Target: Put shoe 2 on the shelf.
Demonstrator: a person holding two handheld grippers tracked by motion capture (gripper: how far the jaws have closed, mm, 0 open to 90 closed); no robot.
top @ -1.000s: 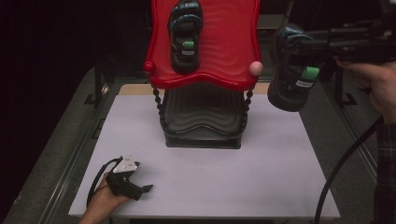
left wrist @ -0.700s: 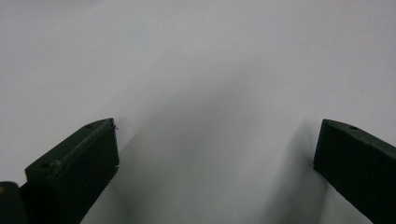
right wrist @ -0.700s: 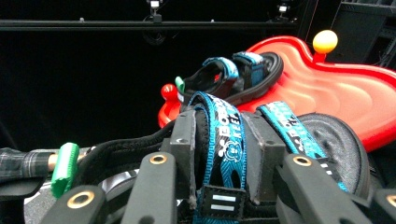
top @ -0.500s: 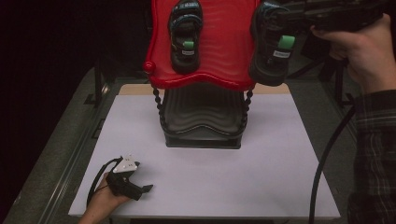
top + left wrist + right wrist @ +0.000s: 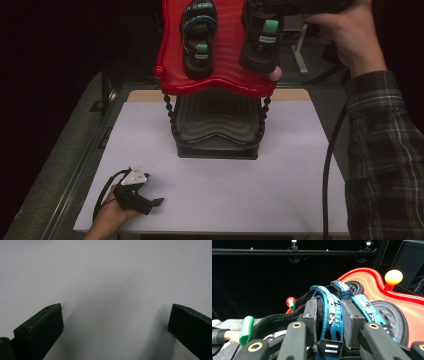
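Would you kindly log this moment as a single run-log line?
right gripper: shut on sandal strap, sandal above red shelf | left gripper: open, on white table | other sandal: on shelf

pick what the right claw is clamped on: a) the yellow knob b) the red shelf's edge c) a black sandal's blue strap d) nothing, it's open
c, in the right gripper view the right claw has its jaws closed on the blue strap of the black sandal, which the high view shows held over the red shelf.
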